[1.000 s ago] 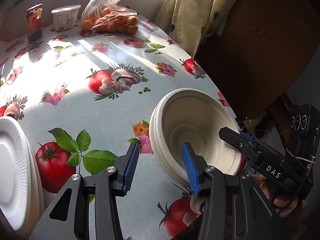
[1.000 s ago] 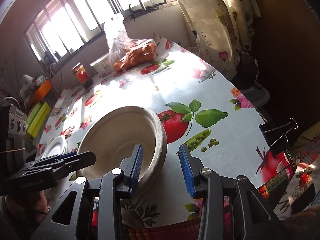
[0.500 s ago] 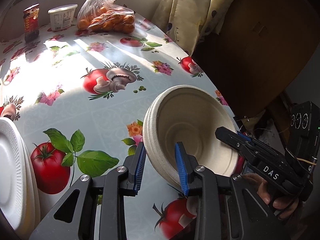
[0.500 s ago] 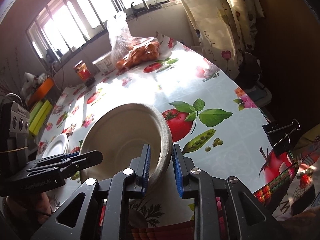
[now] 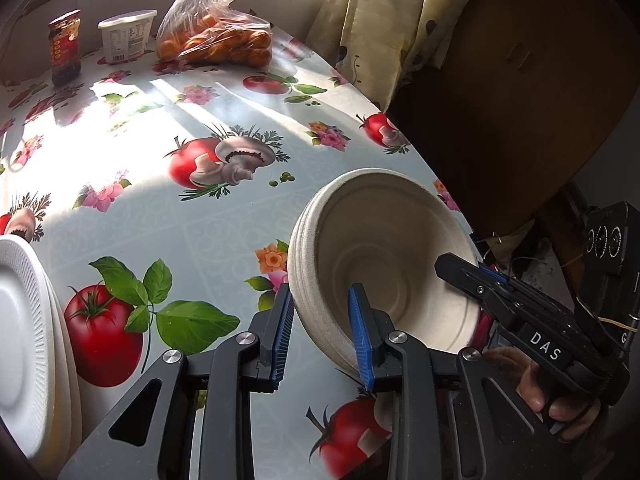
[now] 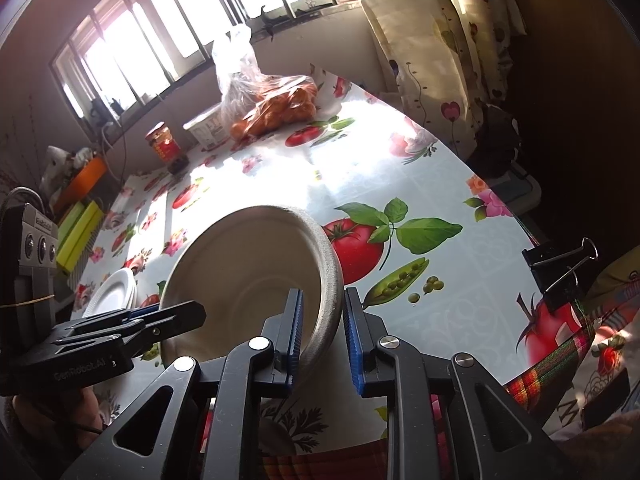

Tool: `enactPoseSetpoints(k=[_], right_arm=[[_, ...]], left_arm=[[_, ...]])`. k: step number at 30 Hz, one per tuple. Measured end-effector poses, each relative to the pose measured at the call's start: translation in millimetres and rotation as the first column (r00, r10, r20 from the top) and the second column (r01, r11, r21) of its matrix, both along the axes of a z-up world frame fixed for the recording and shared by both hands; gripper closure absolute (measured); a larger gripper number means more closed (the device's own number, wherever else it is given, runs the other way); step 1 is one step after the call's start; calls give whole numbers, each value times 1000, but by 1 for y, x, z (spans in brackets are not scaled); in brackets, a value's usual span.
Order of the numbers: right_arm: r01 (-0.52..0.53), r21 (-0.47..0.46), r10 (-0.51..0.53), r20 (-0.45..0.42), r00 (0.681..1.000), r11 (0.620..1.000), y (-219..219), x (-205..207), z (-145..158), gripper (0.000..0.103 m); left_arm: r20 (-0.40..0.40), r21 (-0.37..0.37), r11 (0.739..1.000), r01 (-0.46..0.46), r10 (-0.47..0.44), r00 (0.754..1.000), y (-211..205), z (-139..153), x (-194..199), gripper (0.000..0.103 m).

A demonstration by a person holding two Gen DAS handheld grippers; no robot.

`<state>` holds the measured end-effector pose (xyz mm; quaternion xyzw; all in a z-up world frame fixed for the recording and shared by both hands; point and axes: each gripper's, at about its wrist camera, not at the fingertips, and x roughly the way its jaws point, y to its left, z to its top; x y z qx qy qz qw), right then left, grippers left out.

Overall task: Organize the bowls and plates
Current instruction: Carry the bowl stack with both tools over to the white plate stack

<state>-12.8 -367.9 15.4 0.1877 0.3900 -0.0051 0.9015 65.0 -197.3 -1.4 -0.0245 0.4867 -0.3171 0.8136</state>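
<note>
Both grippers pinch the rim of the stacked bowls [image 5: 384, 264], one on each side. From the left wrist view, the left gripper [image 5: 322, 334] has its jaws narrowed onto the rim at the stack's 7 o'clock; they have just been closing, one pad inside the top bowl and one against the outer wall. The right gripper [image 6: 322, 334] has likewise just closed and is nearly shut on the rim at 5 o'clock in its own view. A grip from two sides probably serves either to keep the nested stack steady for a lift or to pull bowls apart; which one I cannot tell.

The bowls sit tilted near the table [image 5: 224, 236] edge, which runs close behind them from 12 to 3 o'clock, so a slip that way could send them off. Open tablecloth lies toward 10 and 11 o'clock. The white plates [image 5: 24, 340] lie at 9 o'clock; the bagged oranges [image 5: 216, 40], tub [image 5: 127, 38] and jar [image 5: 64, 48] are far off at 11 o'clock
</note>
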Motion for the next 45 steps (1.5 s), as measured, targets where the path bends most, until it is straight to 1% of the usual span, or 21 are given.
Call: enactPoseSetpoints(k=[10,18,23,35,45], right_arm=[[-2,3,2,2,1000,1000,0,0,1,86],[-10,1,10,17,1000,1000,3,0,12,86],[-24,-2,24,31,999,1000,11,0,19,86],[-79,-19,80,53,995,997,41,1,31,86],[-148,-28,149,64,987,989,71,9,39,86]], left_arm=[[7,2,1000,-10,10,1000,3,2,-1,74],[25,-10,1000,-26,27,999,10,11,-4,74],[40,-20,999,-45,46,998,19,19,-8,74],[57,-35,994,-108,110,992,46,28,-15,74],[72,-52,982,-179,183,980,81,35,-20,74]])
